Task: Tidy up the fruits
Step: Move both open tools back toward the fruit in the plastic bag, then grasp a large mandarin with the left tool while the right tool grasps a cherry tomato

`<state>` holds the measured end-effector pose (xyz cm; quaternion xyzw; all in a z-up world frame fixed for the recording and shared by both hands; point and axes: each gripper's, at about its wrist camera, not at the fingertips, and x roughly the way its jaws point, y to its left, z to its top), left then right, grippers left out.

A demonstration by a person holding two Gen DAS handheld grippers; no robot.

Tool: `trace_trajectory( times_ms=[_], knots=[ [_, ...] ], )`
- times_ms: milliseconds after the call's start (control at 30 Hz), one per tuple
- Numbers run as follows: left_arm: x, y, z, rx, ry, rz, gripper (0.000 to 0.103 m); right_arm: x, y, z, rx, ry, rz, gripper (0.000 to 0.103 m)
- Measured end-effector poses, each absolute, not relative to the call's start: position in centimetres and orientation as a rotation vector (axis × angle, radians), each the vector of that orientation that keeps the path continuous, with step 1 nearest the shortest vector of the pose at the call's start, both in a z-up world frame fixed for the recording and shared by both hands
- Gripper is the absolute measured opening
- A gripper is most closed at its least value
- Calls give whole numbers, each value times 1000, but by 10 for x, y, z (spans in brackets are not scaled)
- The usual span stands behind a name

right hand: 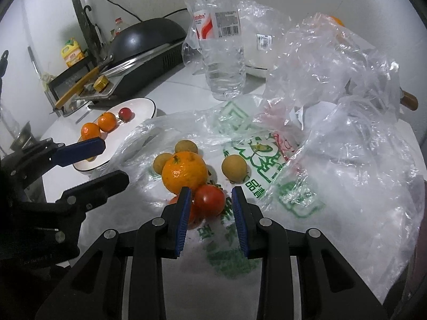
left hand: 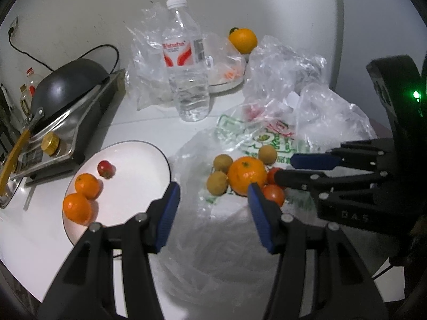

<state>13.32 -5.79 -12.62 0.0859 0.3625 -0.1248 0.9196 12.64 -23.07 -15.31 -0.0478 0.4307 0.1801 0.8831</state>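
- Two oranges (left hand: pixel 82 197) and a small red fruit (left hand: pixel 106 168) are seen on the white plate (left hand: pixel 138 160) at left; firm, light.
- Left gripper (left hand: pixel 213 200): jaws partly open, nothing held, near the plate.
- On the slippery plastic bag (right hand: pixel 240 176), a firm orange (right hand: pixel 184 173), longans (right hand: pixel 234 168) and a soft, bruisable tomato (right hand: pixel 209 200) are clustered.
- Right gripper (right hand: pixel 210 205): jaws narrowly open, flanking the tomato, not visibly pressing; its sides should be taken gently.
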Motion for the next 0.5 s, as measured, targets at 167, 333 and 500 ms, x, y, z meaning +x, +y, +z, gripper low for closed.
trace_trajectory(
  times_ms=[167,333,500],
  knots=[
    [138,-62,-130,183,757,-257,54,133,-232,-157,-83,908,384,33],
    [143,-68,-133,192,767,-265,54,139,-238,-160,-46,936,410,33],
    [147,-75,-137,198,778,-270,54,137,-241,-160,-38,936,442,27]
  ],
)
